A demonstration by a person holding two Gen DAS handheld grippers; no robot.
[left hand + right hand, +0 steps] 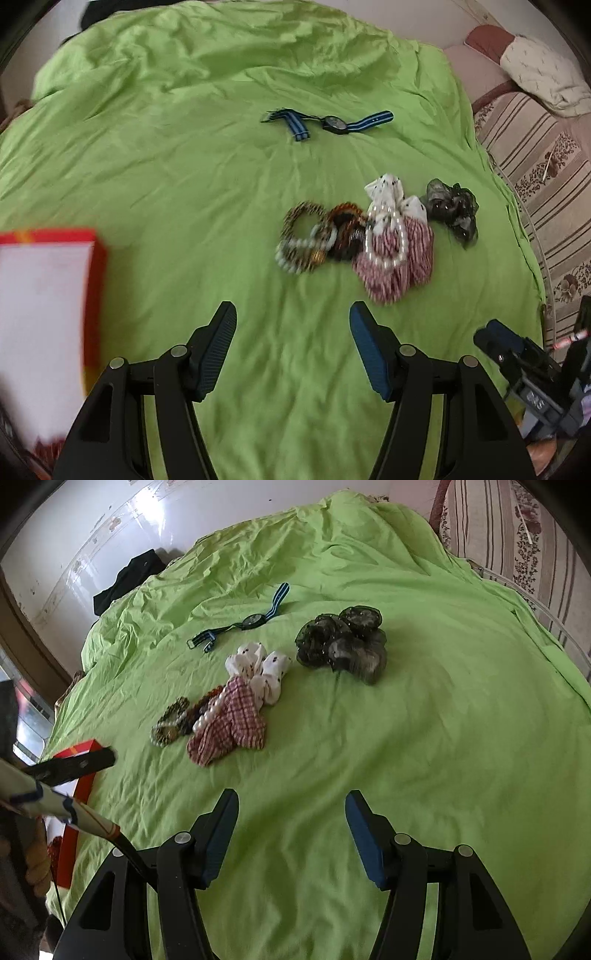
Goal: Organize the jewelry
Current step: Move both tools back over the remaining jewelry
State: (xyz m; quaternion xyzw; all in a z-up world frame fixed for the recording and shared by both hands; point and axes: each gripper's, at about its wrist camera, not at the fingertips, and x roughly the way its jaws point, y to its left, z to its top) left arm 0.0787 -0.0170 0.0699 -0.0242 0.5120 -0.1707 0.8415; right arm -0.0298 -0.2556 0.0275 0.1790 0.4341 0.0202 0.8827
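Observation:
On the green sheet (184,184) lies a cluster of beaded bracelets (314,236), also in the right wrist view (173,720). Beside them is a red-checked scrunchie (391,258) (229,723) with a pearl strand (384,236) across it, a white dotted scrunchie (388,192) (262,668) and a black mesh scrunchie (452,210) (343,642). A blue-strapped watch (332,122) (251,620) lies farther back. My left gripper (293,317) is open and empty, short of the bracelets. My right gripper (291,805) is open and empty, short of the scrunchies. A red box (48,314) (77,782) stands at the left.
The bed's right edge meets a striped floral mattress (535,158) with a pillow (543,70). A dark garment (125,579) lies at the sheet's far left corner by the wall. The other gripper (517,362) shows low at the right in the left wrist view.

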